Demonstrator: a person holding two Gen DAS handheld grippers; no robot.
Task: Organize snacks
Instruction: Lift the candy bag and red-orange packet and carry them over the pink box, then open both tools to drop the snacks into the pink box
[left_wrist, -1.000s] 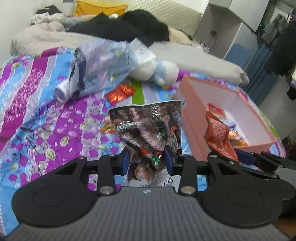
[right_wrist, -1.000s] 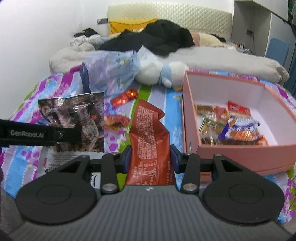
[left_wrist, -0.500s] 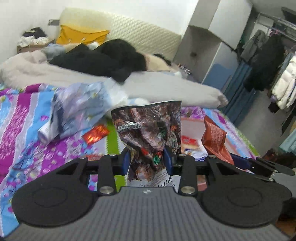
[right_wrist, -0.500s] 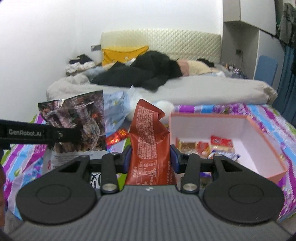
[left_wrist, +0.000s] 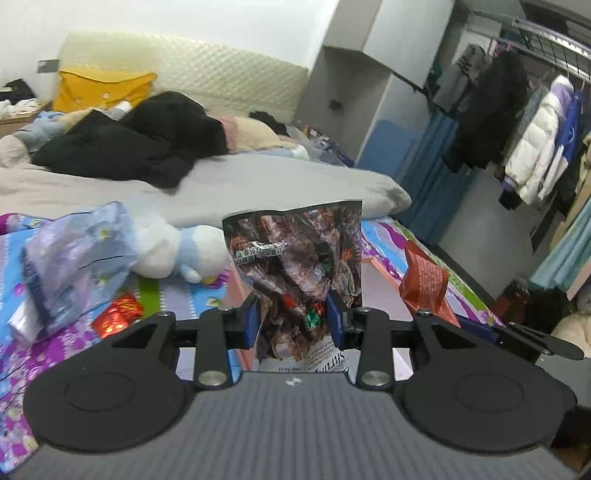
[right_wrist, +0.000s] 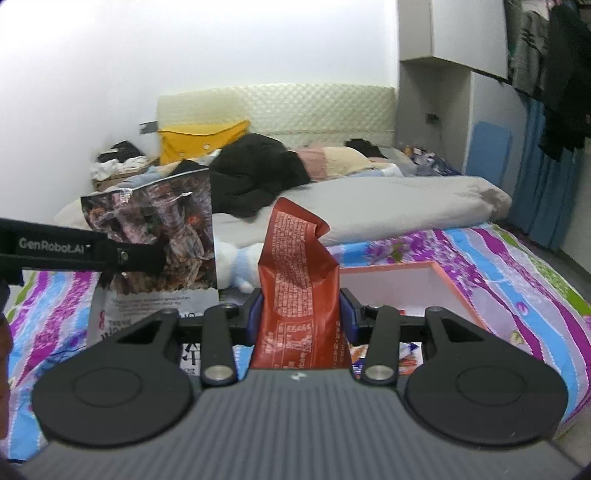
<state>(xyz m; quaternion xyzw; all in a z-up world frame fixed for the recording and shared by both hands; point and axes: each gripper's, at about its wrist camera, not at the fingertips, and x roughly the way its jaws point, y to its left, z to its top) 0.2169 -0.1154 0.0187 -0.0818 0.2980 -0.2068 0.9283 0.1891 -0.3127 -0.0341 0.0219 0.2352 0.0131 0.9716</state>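
My left gripper (left_wrist: 293, 321) is shut on a dark brown printed snack bag (left_wrist: 299, 258), held upright in the air above the bed. My right gripper (right_wrist: 301, 314) is shut on a crumpled orange-red snack packet (right_wrist: 295, 273), also upright. Each view shows the other's load: the orange-red packet (left_wrist: 424, 284) at the right of the left wrist view, the brown bag (right_wrist: 155, 236) at the left of the right wrist view. The pink box (right_wrist: 439, 275) with white inside lies on the bed below, mostly hidden behind the grippers. A red foil snack (left_wrist: 118, 314) lies on the bedspread.
A pale blue patterned plastic bag (left_wrist: 77, 262) and a white and blue plush toy (left_wrist: 173, 251) lie on the striped bedspread (right_wrist: 517, 266). Grey duvet (left_wrist: 258, 184) and black clothes (left_wrist: 140, 144) cover the far bed. Coats hang on a rack (left_wrist: 535, 129) at the right.
Both grippers have risen with their snacks still gripped. The bed and the pink box have dropped lower in both views, and more of the room shows.
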